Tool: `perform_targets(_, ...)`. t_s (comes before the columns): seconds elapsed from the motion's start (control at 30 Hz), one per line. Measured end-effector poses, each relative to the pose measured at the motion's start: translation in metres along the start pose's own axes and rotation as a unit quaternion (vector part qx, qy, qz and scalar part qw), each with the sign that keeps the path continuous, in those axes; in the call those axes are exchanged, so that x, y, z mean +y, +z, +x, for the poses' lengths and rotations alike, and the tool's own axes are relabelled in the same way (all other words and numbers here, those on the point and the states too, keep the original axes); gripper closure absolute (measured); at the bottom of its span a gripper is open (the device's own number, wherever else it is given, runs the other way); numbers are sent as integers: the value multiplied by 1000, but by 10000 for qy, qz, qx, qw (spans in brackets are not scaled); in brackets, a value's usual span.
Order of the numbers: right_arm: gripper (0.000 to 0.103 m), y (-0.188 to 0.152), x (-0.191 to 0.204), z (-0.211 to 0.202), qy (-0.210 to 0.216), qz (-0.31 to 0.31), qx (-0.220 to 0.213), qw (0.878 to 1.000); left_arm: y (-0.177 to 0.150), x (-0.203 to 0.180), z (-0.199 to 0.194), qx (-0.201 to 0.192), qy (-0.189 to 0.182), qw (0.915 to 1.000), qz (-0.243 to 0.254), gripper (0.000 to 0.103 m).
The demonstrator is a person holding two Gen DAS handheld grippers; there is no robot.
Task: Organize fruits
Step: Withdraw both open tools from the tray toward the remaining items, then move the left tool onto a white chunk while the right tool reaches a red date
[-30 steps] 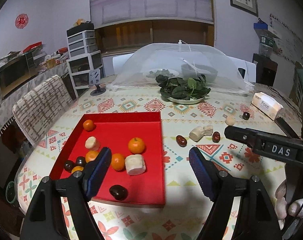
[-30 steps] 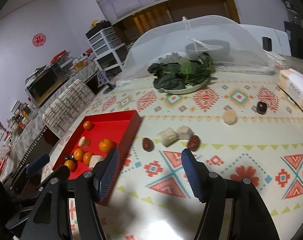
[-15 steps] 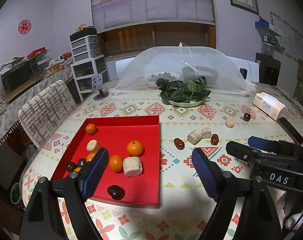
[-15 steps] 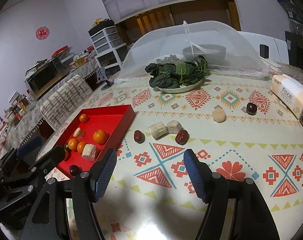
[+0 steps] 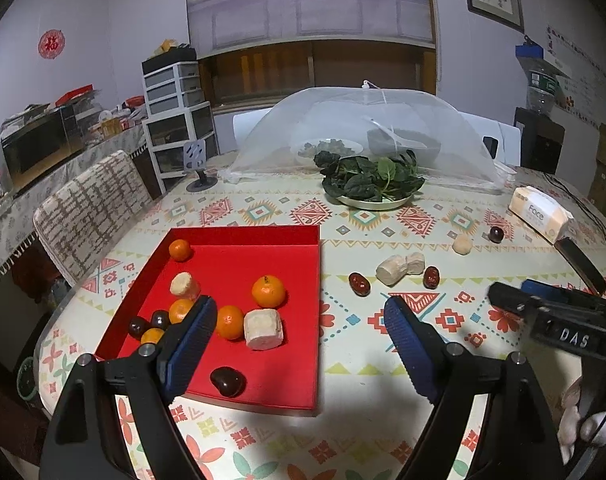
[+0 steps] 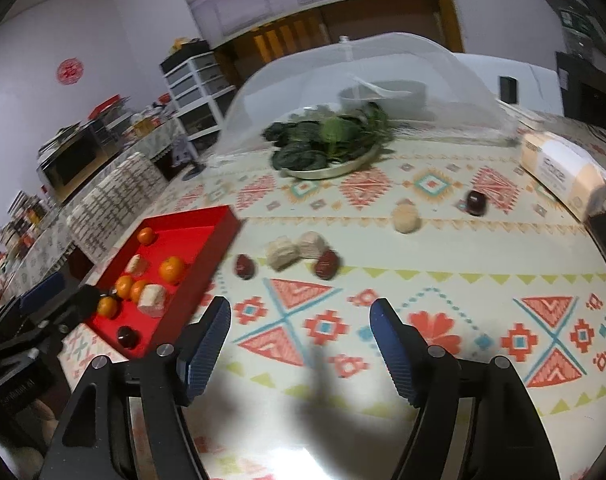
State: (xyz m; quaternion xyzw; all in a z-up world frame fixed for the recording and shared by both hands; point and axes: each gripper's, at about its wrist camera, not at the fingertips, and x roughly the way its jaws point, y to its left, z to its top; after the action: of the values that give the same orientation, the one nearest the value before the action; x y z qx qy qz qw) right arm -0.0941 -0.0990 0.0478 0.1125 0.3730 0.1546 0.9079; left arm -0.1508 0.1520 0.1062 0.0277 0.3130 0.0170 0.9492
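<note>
Red tray (image 5: 239, 258) holds most fruit; both grippers, left gripper (image 5: 299, 326) and right gripper (image 6: 299, 332), have pulled back, jaws apart and empty, the right seemingly swinging toward the dates (image 6: 245, 266) left on the worktop (image 6: 443, 280)

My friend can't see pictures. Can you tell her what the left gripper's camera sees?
A red tray on a patterned table holds small oranges, pale chunks and dark fruits, with the open left gripper hovering above, holding nothing. More fruit pieces lie on the cloth right of the tray, before a plate of greens.
</note>
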Motion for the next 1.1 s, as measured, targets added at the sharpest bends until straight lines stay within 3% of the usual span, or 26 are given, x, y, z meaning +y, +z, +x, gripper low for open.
perform_targets(0.27, 26, -2, -37, 15, -267, 250, 283, 9989, -5, -8, 23, 301, -416, 9987, -52, 18)
perform_targets(0.4, 26, 2, -31, 32, -230, 17, 472, 9986, -3, -10, 36, 438, -825, 9956, -95, 18)
perform_targets(0.67, 27, 24, -9, 78, -153, -408, 721, 9964, 6, -9, 64, 634, -1011, 9928, -101, 18)
perform_targets(0.9, 41, 36, -3, 115, -182, -429, 939, 9945, 22, -22, 84, 677, -1088, 9914, 252, 18)
perform_targets(1.03, 44, 38, 5, 119, -269, -574, 891, 9940, 27, -27, 97, 762, -1114, 9904, 309, 18)
perform_targets(1.07, 46, 37, 6, 120, -291, -616, 874, 9938, 28, -27, 101, 791, -1113, 9901, 320, 18)
perform_targets(1.1, 55, 36, 8, 119, -361, -688, 846, 9934, 29, -27, 103, 814, -1122, 9898, 318, 18)
